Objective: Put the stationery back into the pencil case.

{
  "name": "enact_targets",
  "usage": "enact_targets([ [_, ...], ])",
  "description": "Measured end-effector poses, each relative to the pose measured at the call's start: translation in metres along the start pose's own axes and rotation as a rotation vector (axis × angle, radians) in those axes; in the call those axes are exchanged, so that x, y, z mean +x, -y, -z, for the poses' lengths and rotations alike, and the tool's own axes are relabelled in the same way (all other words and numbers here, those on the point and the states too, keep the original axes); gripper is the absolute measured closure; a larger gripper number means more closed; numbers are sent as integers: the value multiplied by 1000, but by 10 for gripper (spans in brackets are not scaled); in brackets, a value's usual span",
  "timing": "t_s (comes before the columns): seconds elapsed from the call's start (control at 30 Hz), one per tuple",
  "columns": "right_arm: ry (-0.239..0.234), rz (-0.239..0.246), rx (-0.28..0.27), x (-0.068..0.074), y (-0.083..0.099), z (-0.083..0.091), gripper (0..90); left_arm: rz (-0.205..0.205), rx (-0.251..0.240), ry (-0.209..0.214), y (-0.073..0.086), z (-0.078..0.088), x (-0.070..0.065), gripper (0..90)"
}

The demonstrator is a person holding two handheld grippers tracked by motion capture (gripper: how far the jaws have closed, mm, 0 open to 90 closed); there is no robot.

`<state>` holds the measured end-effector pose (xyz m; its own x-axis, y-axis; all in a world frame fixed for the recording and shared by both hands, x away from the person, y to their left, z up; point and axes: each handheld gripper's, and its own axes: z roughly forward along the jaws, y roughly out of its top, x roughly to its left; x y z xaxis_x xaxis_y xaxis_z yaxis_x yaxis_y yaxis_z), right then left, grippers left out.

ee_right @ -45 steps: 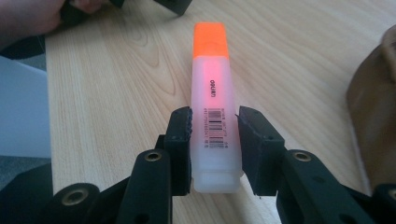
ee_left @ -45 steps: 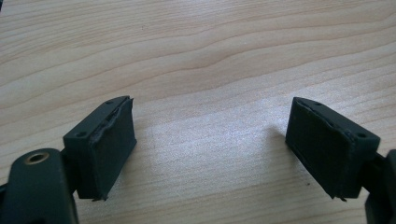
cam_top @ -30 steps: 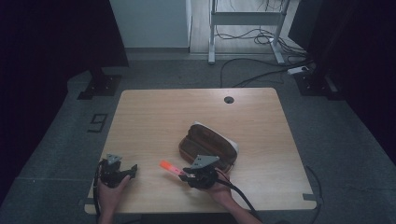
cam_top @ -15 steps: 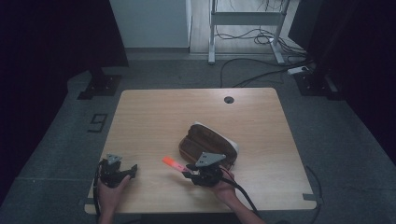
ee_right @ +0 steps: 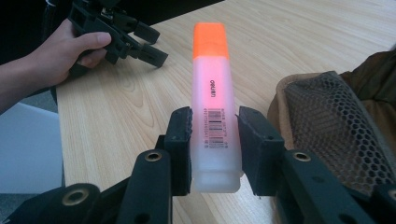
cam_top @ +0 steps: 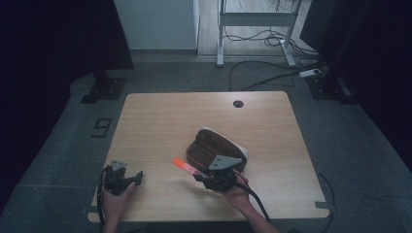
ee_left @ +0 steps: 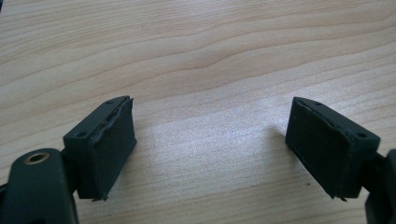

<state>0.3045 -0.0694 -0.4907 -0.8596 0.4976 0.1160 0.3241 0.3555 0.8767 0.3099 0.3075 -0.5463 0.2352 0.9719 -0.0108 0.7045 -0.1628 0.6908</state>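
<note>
Over the last second the orange highlighter pen with a translucent pink barrel [cam_top: 184, 166] has crept a little to the right and up in the high view, carried by the right gripper [cam_top: 200, 175], which has drawn closer to the brown pencil case with a mesh inner pocket [cam_top: 216, 148]. The left gripper [cam_top: 137, 175] has stayed where it was, at the lower left of the light wooden bench [cam_top: 194, 121].

In the right gripper view the right gripper [ee_right: 214, 135] pinches the highlighter pen [ee_right: 212, 93] at the lower part of its barrel, both pads pressed against its sides, the orange cap pointing away toward the top of the frame. The pencil case [ee_right: 336, 126] lies open just to the right of it. In the left gripper view the left gripper [ee_left: 210, 144] is spread wide over bare bench [ee_left: 210, 56], with nothing between its pads.
</note>
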Motion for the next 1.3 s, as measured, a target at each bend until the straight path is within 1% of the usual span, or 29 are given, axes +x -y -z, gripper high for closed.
enact_targets([
  [0.67, 38, -10, -34, -10, -4, 14, 651, 0, 0, 1, 0, 0, 0, 157],
  [1.0, 61, -22, -42, -18, -4, 21, 651, 0, 0, 0, 0, 0, 0, 157],
  [1.3, 81, -24, -44, -25, -3, 25, 651, 0, 0, 0, 0, 0, 0, 157],
])
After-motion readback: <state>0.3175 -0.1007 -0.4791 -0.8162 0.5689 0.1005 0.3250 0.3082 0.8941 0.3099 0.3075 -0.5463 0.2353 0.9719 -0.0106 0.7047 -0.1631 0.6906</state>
